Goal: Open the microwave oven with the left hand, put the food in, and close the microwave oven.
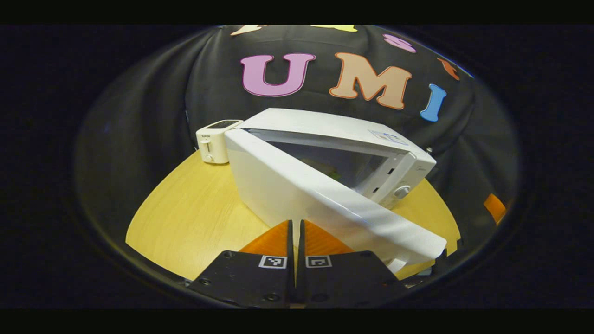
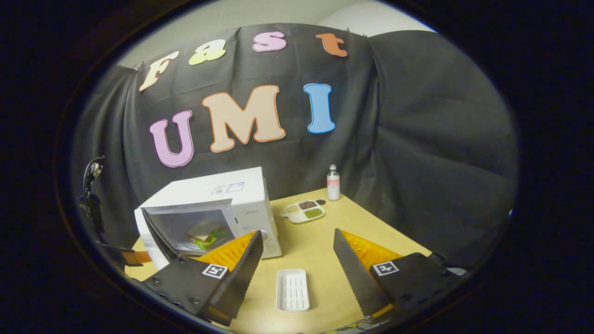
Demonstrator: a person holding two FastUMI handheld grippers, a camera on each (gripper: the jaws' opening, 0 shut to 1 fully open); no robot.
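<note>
Two steps of the task look done, judging by the layout: the white box-shaped microwave oven (image 2: 218,204) stands with its door open, and the sandwich with green leaves (image 2: 204,235) sits inside the cavity. The white microwave door (image 1: 325,204) is swung partway out on the pale wooden table (image 1: 185,218). The left gripper (image 1: 295,241) has its fingers pressed together with nothing between them, placed just behind the door's outer face. The right gripper (image 2: 297,260) is spread wide and empty, above a white ribbed rectangular tray (image 2: 292,290).

Risk assessment: closing remains. A push near the door's free edge could slip off the smooth panel; too hard a push could slide the oven toward the small white toaster (image 1: 214,141) behind it. Whether the fingertips touch the door cannot be told. The divided white dish (image 2: 304,211) and the small clear bottle (image 2: 332,183) stand well apart from the oven.
</note>
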